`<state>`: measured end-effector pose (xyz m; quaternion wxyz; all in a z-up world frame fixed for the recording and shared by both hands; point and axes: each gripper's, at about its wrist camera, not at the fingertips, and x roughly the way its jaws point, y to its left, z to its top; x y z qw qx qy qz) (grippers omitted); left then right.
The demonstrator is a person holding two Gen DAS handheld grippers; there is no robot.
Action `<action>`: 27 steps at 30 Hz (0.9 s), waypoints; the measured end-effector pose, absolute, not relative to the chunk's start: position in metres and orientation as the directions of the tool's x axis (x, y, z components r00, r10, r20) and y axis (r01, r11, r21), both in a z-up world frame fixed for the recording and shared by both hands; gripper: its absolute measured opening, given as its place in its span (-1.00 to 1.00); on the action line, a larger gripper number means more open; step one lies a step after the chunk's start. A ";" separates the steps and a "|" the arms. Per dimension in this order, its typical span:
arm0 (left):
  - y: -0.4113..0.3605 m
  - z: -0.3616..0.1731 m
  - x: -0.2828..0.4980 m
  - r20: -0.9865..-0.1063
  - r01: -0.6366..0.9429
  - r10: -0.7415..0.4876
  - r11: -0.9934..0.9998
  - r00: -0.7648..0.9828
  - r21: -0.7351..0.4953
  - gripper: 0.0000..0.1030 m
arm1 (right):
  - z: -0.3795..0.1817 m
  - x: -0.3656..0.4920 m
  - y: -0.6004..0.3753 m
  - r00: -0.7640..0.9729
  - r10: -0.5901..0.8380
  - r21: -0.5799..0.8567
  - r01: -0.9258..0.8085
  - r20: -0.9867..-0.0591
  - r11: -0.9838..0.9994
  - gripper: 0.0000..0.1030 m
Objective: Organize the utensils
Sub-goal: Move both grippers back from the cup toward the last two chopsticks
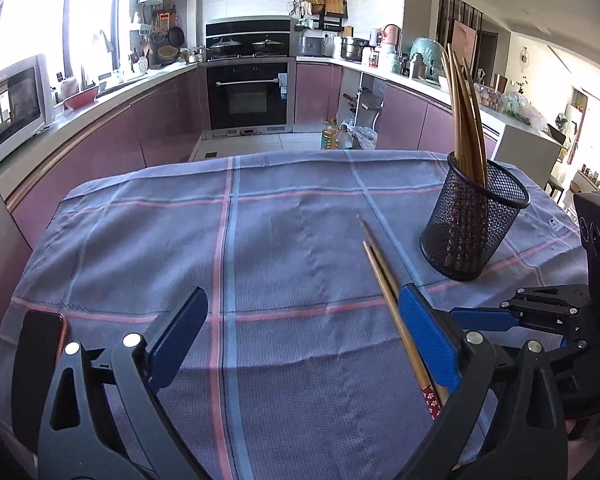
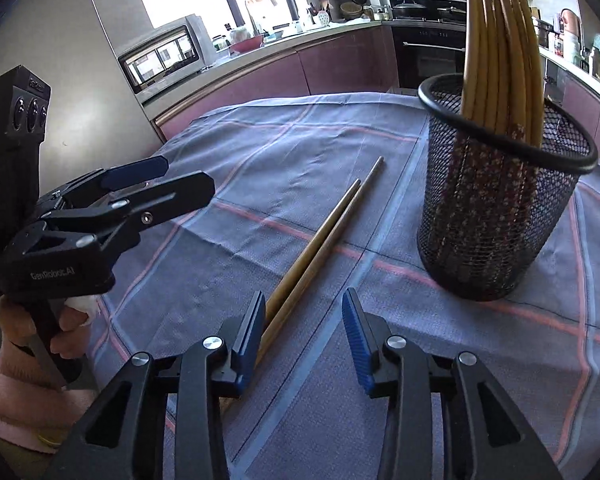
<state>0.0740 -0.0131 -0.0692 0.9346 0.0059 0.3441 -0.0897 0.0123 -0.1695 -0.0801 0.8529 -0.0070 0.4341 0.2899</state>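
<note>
Left tool (image 1: 300, 344): jaws wide apart over the cloth, gripping nothing; the lying chopsticks pass just inside its right finger.
Right tool (image 2: 304, 340): jaws partly apart, nothing pressed between them; the pair's near ends lie against the inner side of its left finger (image 2: 250, 336).
Chopsticks (image 2: 320, 240): two lie side by side on the surface, tips pointing away, patterned red ends nearest the tools.
Cup (image 2: 500, 200): black mesh, upright on the surface, to the right of the loose pair and apart from it; a bunch of chopsticks (image 2: 496, 48) stands in it, leaning.
Cloth (image 1: 260, 240): blue-grey with pink and pale blue lines, covers the surface.
Phone (image 1: 40, 360): dark, at the cloth's left edge, beside the left tool.
Around: microwave (image 1: 16, 108) on the counter to the left, oven (image 1: 248, 92) at the back, oil bottles (image 1: 336, 136) on the floor beyond the surface.
Writing: "GenRobot.AI" on the left tool's body, seen from the right wrist.
Hand (image 2: 40, 320): grips the left tool's handle, pink sleeve below.
</note>
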 end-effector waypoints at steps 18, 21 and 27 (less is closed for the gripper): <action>-0.038 -0.084 0.072 -0.688 0.274 -0.241 0.960 0.684 -0.063 0.48 | -0.084 0.015 -0.182 0.464 0.437 0.218 -0.452 -0.771 0.865 -0.41; -0.049 -0.089 0.073 -0.705 0.322 -0.274 0.944 0.655 -0.067 0.41 | -0.085 0.016 -0.189 0.461 0.439 0.229 -0.443 -0.771 0.867 -0.42; -0.069 -0.105 0.078 -0.751 0.384 -0.290 0.922 0.593 -0.053 0.20 | -0.082 0.023 -0.192 0.465 0.435 0.221 -0.446 -0.771 0.867 -0.42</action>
